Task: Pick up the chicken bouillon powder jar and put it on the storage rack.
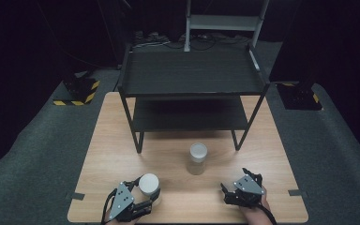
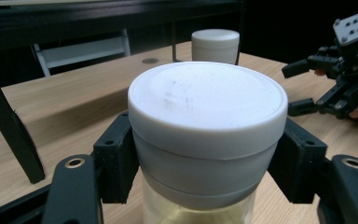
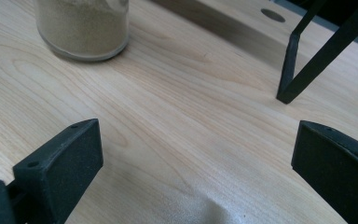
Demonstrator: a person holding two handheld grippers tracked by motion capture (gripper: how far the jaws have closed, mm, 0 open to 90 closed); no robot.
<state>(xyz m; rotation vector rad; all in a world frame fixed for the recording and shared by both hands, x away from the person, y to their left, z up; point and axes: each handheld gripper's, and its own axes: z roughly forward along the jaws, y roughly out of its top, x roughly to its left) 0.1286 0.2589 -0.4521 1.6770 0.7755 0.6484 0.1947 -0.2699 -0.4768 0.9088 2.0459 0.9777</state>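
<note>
A: While you are gripping the near jar [image 2: 207, 140] with your left gripper [image 1: 138, 199], its pads are clamping just under the white lid [image 2: 208, 100] at the table's [image 1: 117, 140] near-left edge.

B: Is it sitting straight?

A: It is standing upright, long axis vertical, lid pointing up. I'd judge you should be lifting straight and slowly, keeping it level.

B: And farther right?

A: The second jar [image 1: 197, 159] is standing mid-table before the shelf [image 1: 192, 72]; your right gripper [image 1: 236, 185] is resting with jaws apart, holding nothing.

A wooden table [image 1: 122, 140] carries 2 white-lidded jars [image 1: 197, 159] and a black shelf rack [image 1: 190, 75].
</note>
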